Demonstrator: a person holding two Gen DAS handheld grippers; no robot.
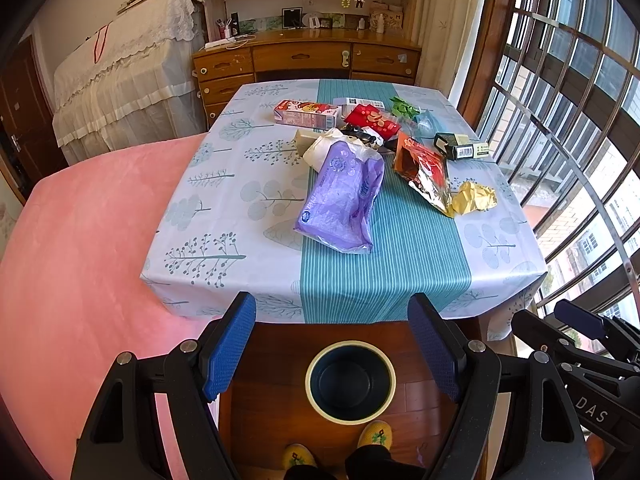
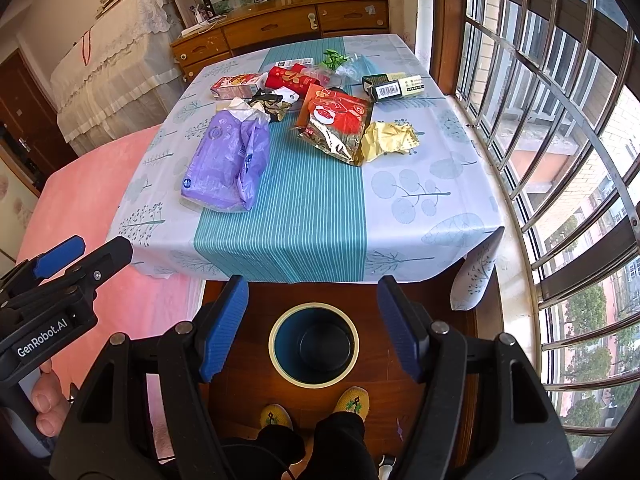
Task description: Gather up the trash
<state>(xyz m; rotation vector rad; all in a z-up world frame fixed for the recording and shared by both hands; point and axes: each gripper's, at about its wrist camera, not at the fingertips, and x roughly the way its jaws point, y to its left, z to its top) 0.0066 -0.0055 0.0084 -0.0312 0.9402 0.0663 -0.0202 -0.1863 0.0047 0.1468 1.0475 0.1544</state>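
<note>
Trash lies on the table (image 1: 224, 240) (image 2: 420, 216): a purple plastic pack (image 1: 340, 200) (image 2: 228, 160), an orange-red foil bag (image 1: 424, 172) (image 2: 336, 120), crumpled gold foil (image 1: 474, 198) (image 2: 390, 140), a dark box (image 1: 460, 148) (image 2: 394, 86), a red carton (image 1: 308, 114) (image 2: 238, 84) and red wrappers (image 1: 372, 120) (image 2: 288, 76). A dark bin with a cream rim (image 1: 351, 382) (image 2: 314, 344) stands on the floor in front of the table. My left gripper (image 1: 332, 352) and right gripper (image 2: 312, 328) hang open above the bin, nothing between their blue pads.
A pink bed (image 1: 80, 260) (image 2: 80, 200) borders the table's left side. A barred window (image 1: 580, 120) (image 2: 560, 120) runs along the right. A wooden dresser (image 1: 304, 60) stands behind the table. The person's yellow slippers (image 1: 374, 434) (image 2: 352, 402) stand near the bin.
</note>
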